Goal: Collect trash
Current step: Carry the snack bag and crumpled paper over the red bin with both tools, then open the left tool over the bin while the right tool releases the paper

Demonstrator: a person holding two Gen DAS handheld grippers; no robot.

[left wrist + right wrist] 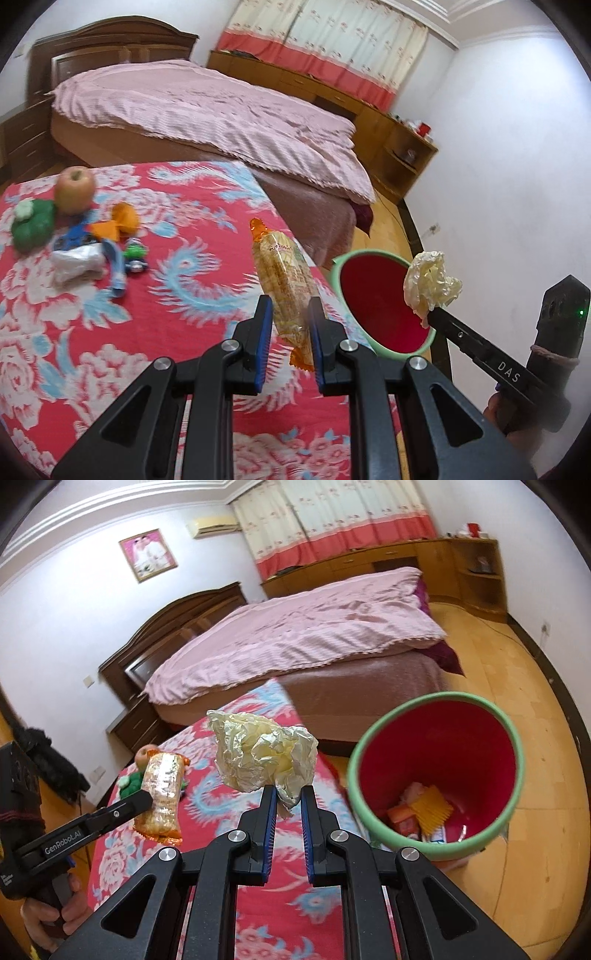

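My left gripper (290, 304) is shut on a clear snack packet with orange ends (284, 280), held in the air over the right part of the red flowered table (166, 314). In the right wrist view, that packet (162, 797) hangs at the left. My right gripper (288, 794) is shut on a crumpled ball of pale yellow paper (262, 757), which also shows as the paper ball (430, 284) over the bin's rim. The red bin with a green rim (436, 775) stands on the floor right of the table, with several wrappers in its bottom.
At the table's far left lie an apple (74, 188), a green object (33, 225), orange scraps (118, 221), a white wrapper (75, 260) and small blue and green items. A bed with a pink cover (207, 110) stands behind. Wooden cabinets (402, 147) line the far wall.
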